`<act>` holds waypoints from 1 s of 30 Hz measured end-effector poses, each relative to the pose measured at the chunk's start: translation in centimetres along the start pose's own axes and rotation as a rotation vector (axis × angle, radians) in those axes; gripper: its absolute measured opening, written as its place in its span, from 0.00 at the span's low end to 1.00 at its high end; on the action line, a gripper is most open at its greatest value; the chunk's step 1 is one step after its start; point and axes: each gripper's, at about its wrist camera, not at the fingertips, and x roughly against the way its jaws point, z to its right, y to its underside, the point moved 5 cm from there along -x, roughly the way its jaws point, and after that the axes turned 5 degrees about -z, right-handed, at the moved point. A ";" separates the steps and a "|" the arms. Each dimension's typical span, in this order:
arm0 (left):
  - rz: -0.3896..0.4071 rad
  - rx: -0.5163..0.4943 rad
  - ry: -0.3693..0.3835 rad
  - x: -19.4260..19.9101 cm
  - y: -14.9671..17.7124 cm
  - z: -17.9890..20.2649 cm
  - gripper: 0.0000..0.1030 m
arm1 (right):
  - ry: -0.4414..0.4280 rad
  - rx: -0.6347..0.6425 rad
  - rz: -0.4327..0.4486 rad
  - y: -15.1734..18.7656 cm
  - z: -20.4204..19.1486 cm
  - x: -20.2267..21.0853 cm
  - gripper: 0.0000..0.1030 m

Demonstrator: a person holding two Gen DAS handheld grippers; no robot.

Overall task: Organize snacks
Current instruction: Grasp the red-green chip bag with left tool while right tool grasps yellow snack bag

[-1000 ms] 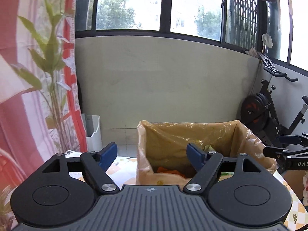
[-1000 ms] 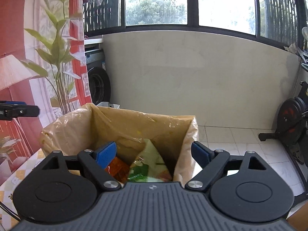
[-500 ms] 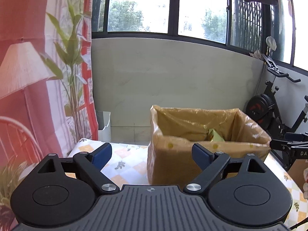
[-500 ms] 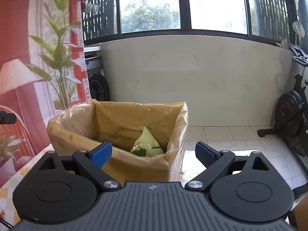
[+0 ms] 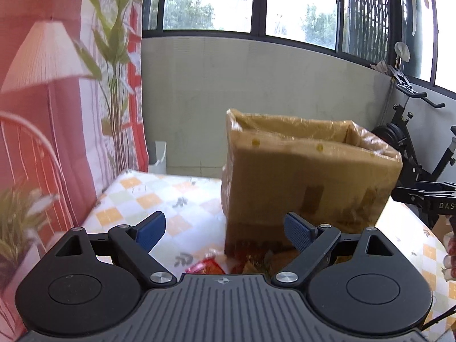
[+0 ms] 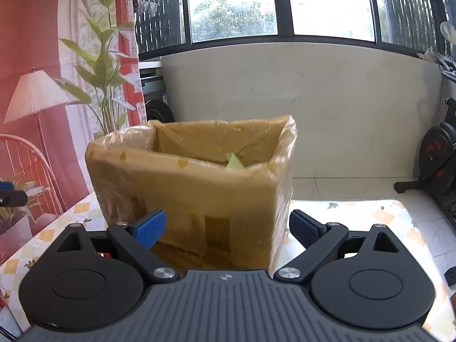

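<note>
While both my pairs of jaws stand wide with nothing between them, having just been opening further, the cardboard box [image 5: 310, 182] lined with a clear plastic bag sits on the surface [image 5: 148, 199], toward its far edge. My left gripper [image 5: 225, 229] points at the box's near left corner, its blue pads [image 5: 151, 229] clear of the cardboard. Just below that corner, on the surface at the box's foot, lie loose snack packets [image 5: 208, 265]: a red one shows between my jaws, and beside it something yellowish that is too blurred to read. Off to the right edge of this view the black tip of my right gripper [image 5: 427, 199] reaches in.

My right gripper [image 6: 226, 228] faces the same box [image 6: 193, 196] from the other side, close to its front wall, the pads [image 6: 149, 228] apart from it. A pale green packet [image 6: 235, 162] pokes up inside the box near its right wall, only its top corner showing above the rim. The checked cloth [image 6: 370, 216] covers the surface on the box's right, bare there out to the far right corner. At the far left edge of this view, the dark tip of my left gripper [image 6: 12, 198] shows.
</note>
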 end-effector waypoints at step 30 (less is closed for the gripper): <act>-0.199 0.116 0.038 -7.4 9.5 -0.1 0.98 | 0.014 0.010 -0.077 7.8 -0.4 -3.4 0.93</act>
